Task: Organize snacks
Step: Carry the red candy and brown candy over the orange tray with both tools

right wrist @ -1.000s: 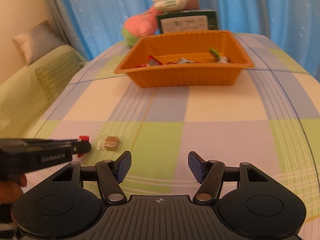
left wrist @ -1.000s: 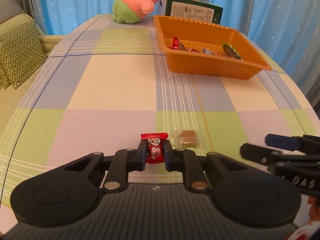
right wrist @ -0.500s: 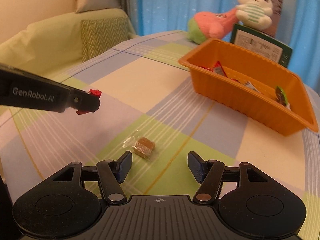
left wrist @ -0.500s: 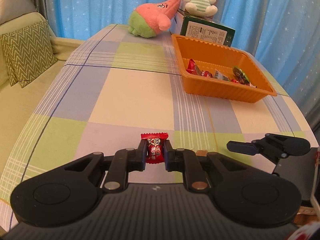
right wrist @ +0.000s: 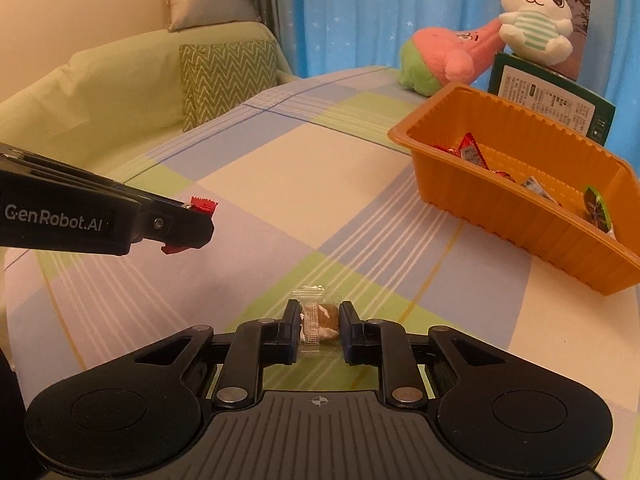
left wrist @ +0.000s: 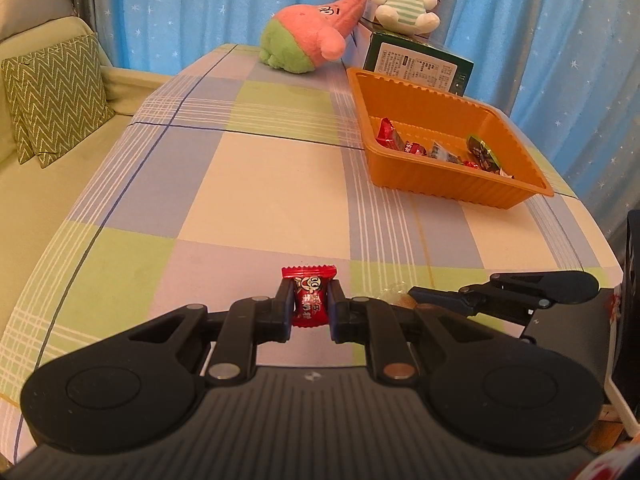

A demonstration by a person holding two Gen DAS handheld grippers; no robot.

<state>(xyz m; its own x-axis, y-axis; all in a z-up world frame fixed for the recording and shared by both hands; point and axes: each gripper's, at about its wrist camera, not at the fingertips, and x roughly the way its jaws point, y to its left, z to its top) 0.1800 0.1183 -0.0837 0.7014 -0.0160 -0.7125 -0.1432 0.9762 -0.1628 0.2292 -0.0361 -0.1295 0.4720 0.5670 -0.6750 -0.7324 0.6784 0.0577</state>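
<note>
A table under a checked cloth (left wrist: 256, 184) fills both views. An orange tray (left wrist: 460, 190) sits at the upper right of each frame, already holding several wrapped snacks (left wrist: 436, 148). Behind it stand a green box (left wrist: 420, 65) and two plush toys (left wrist: 312, 46).

At lower centre of the left wrist view, the left gripper (left wrist: 309, 307) is closed narrow on a red candy (left wrist: 308, 300), held above the cloth. At lower centre of the right wrist view, the right gripper (right wrist: 320, 330) is closed narrow around a brown candy in clear wrap (right wrist: 319, 320).

Risks, as a judgement: the clear wrapper looks slippery and the candy small, so it may slide out during the carry. The two grippers sit near each other and could bump on the way to the tray.

Whether the brown candy is lifted or still resting on the cloth is hard to tell. The snacks in the tray are too small to identify.
</note>
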